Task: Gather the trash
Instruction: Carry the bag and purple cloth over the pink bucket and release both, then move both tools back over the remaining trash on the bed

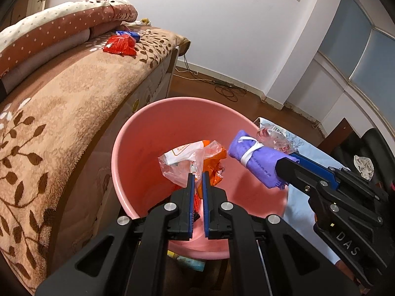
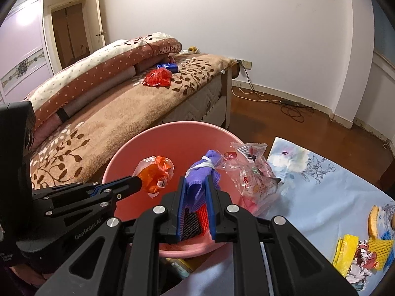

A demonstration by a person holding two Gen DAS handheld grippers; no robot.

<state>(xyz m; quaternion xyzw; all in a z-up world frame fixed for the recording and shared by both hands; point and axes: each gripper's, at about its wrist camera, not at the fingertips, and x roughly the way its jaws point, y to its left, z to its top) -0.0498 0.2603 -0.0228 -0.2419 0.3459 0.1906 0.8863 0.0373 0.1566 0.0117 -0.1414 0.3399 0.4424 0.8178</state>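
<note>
A pink bucket (image 1: 128, 153) (image 2: 172, 133) stands beside the bed. Over its mouth my left gripper (image 1: 197, 176) (image 2: 142, 185) is shut on a crumpled orange and clear plastic wrapper (image 1: 195, 160) (image 2: 156, 172). To its right my right gripper (image 2: 196, 181) (image 1: 286, 165) is shut on a purple cloth roll (image 2: 201, 172) (image 1: 254, 157) tied with a white band. The roll hangs over the bucket's right rim. A clear snack wrapper (image 2: 251, 170) (image 1: 274, 138) lies against that rim. On the bed lie a red wrapper (image 1: 121, 45) (image 2: 158, 77) and a blue packet (image 1: 129, 34) (image 2: 169, 67).
The bed (image 1: 74, 98) with a brown leaf-pattern blanket and folded quilts (image 2: 98, 74) runs along the left. A light blue floral cloth (image 2: 321, 185) on the right carries more scraps, among them a yellow wrapper (image 2: 345, 251) and yellow foam net (image 2: 380, 246). Cables (image 2: 291, 108) lie on the wooden floor.
</note>
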